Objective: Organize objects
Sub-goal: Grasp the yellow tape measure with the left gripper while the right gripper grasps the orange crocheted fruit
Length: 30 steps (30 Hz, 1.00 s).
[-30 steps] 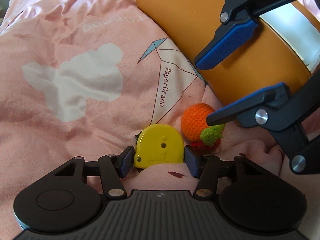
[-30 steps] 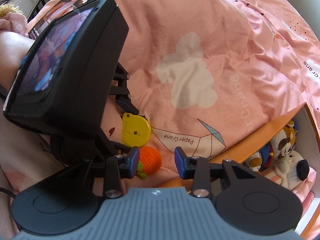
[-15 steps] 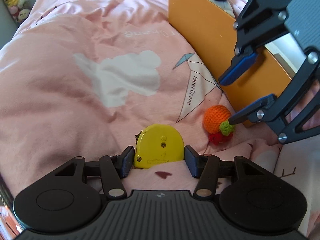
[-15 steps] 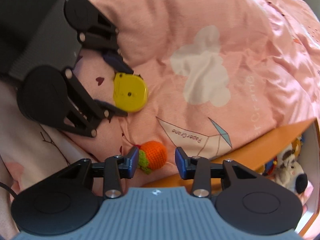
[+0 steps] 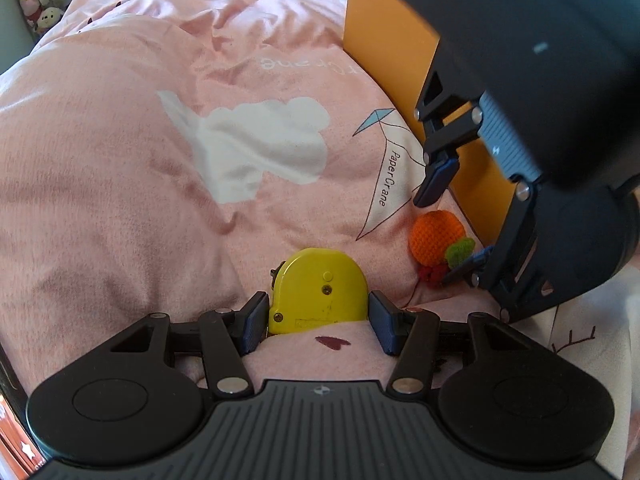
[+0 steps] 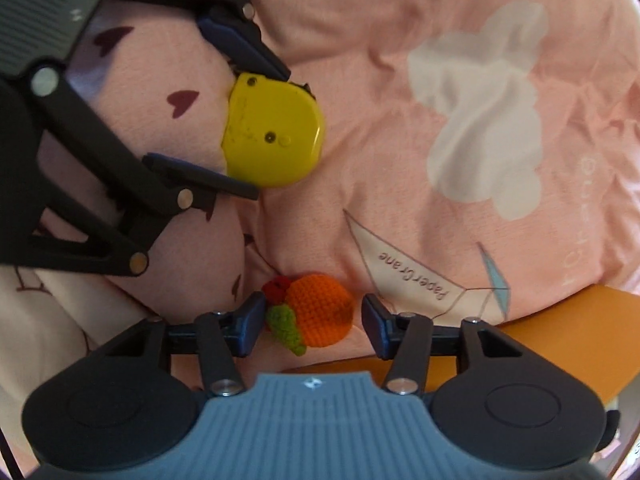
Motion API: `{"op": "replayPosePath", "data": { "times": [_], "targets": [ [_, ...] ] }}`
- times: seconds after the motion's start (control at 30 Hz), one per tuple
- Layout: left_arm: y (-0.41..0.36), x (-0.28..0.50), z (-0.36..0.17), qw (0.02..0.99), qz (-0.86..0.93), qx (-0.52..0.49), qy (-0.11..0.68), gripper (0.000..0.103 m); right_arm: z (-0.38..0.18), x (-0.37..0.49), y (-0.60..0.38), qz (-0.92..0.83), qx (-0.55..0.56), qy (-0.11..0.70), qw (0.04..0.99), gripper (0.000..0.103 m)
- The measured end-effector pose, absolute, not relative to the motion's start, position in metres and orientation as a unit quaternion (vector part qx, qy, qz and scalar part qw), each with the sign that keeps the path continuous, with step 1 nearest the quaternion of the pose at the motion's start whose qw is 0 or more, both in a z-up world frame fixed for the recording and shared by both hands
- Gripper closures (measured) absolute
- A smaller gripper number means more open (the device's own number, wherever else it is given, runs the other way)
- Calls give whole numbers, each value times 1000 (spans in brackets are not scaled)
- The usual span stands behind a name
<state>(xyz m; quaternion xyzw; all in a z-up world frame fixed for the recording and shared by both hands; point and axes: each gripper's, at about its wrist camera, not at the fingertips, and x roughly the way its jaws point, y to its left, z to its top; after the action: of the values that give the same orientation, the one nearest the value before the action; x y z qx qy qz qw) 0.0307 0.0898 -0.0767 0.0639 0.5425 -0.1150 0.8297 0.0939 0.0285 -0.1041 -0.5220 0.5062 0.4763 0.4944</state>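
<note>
Seating two grasps on the bed, ahead of a probable transfer into the container.

Item 1: yellow plastic tape measure with a rounded case [image 5: 320, 288]. Lies flat on the pink printed duvet [image 5: 120, 160], its near edge tucked behind a fold. Clenched by the left hand-held gripper [image 5: 318, 316], pads pressed on opposite sides of the case.

Item 2: small crocheted orange fruit with a green yarn leaf and a red tuft [image 6: 320, 308]. Rests in a duvet hollow, just beside the wall of the orange cardboard box [image 5: 384, 40]. Bracketed by the right hand-held gripper [image 6: 312, 320], pointed down from above, released, jaws just now opening wider. One pad near the leaf, the other apart from the knitted body.

Handling, judged:
- Sink a little further, so the pads meet the round body and not the leaf or tuft.
- Close slowly; yarn likely to squash and roll.
- Avoid pinching duvet cloth along with it.
- Lift straight up before crossing the box wall.
- Keep the two tools apart; both work close together here.
</note>
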Motion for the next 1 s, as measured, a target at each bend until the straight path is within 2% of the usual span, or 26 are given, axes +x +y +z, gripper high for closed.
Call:
{"op": "replayPosePath", "data": {
  "times": [0.1,0.23,0.47,0.73,1.0],
  "targets": [
    [89,29,-77,830,-116,67,542,41,-110,95,27,469,-520,516,493,45],
    [86,28,-77,830,-115,72,541,41,-112,98,26,463,-505,531,499,50],
    [82,27,-77,830,-113,84,539,41,-101,93,21,460,-493,514,531,52],
    [80,29,-72,840,-107,83,525,41,-52,95,2,463,-444,470,606,52],
    [82,29,-36,867,-113,48,483,41,12,86,-35,448,-383,401,701,52]
  ]
}}
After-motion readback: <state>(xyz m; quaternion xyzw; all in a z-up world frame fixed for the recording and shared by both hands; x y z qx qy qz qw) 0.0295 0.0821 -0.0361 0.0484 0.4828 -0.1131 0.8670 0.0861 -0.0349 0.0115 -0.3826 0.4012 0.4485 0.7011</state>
